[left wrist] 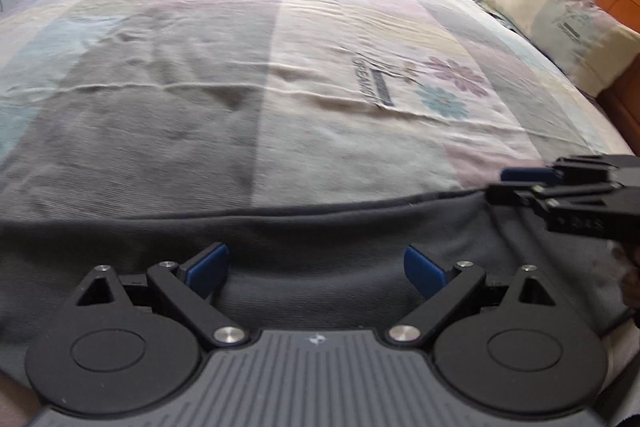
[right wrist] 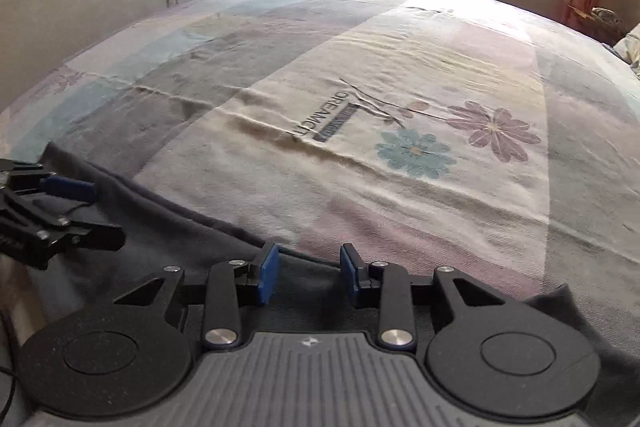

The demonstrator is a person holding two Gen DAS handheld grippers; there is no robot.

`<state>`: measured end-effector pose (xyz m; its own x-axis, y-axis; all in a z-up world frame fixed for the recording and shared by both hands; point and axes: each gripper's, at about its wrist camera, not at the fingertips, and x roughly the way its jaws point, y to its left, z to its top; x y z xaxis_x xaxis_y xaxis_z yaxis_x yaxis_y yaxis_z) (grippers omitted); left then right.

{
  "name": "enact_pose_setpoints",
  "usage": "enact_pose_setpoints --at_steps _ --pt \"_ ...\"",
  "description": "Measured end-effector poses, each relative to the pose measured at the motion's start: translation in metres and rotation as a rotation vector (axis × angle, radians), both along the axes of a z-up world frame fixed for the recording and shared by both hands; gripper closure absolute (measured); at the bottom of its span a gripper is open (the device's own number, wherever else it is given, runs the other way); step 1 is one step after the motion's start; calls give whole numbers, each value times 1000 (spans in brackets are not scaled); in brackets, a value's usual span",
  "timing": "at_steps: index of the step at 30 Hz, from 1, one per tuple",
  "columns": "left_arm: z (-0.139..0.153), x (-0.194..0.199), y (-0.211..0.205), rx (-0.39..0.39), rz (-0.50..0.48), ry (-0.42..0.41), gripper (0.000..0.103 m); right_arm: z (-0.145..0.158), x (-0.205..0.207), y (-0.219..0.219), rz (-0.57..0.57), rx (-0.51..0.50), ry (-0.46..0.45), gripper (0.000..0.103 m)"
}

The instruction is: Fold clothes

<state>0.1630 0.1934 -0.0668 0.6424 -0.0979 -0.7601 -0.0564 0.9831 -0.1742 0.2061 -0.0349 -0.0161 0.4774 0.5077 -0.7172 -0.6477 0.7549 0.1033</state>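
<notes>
Left gripper [left wrist: 316, 269]: mine, nearest in its own view; jaws spread wide, nothing between the pads, poised over the cloth near the bed's near edge.
Right gripper [right wrist: 307, 275]: mine; jaws part-way apart with a clear gap, pads not pressing anything, set right at the cloth's far hem.
Cloth [left wrist: 320, 235]: dark grey garment, lying flat along the near edge of the bed under both grippers; its far hem runs as a fairly straight line across, and a corner sticks out at the right [right wrist: 560, 297].
Step, as I judge it: taking the hem with both grippers to begin a fold; neither has it yet.
How to do it well: I should lower each pair of pads onto the hem itself, one toward each end, so the edge lifts evenly. Pinch only the garment, not the sheet below. Close both before lifting, or the cloth will skew.
Risk: the fabric looks thin and limp; a shallow pinch may slip.
Sheet [left wrist: 360, 67]: pale patchwork with flower print, lightly wrinkled, bare beyond the hem, so there is room to lay the fold toward the far edge.
Pillow [left wrist: 560, 15]: far right corner, by the headboard, well apart.
</notes>
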Motion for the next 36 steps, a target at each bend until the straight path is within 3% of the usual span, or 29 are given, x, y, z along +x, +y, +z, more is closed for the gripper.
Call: enact_pose_setpoints --at_steps 4,8,14,16,17,18,20,23,27,32,36 --pt "8 -13 -2 -10 -36 -20 8 12 -28 -6 71 20 32 55" --pt "10 -26 -8 33 -56 -10 9 16 -54 -24 90 14 47 52" --pt "3 -34 -36 38 -159 3 8 -3 -87 -47 48 -13 114 51" --pt "-6 -35 -50 110 -206 6 8 -10 -98 -55 29 -22 110 50" --pt "-13 -35 -57 196 -219 17 8 -10 -102 -61 18 -21 110 50" --pt "-16 -37 -60 248 -228 12 1 -8 -105 -66 -2 -18 112 51" --pt "-14 -42 -56 267 -222 -16 1 -5 -110 -78 -48 -26 107 50" --pt "-2 -43 -50 243 -182 -2 2 0 -116 -100 -110 -17 90 50" --pt "15 -47 -70 172 -262 -48 2 1 -117 -123 -199 5 76 47" --pt "9 -38 -120 -25 -379 -31 2 1 -117 -146 -277 49 61 46" --pt "-3 -27 -151 -72 -437 5 2 1 -117 -165 -329 83 48 37"
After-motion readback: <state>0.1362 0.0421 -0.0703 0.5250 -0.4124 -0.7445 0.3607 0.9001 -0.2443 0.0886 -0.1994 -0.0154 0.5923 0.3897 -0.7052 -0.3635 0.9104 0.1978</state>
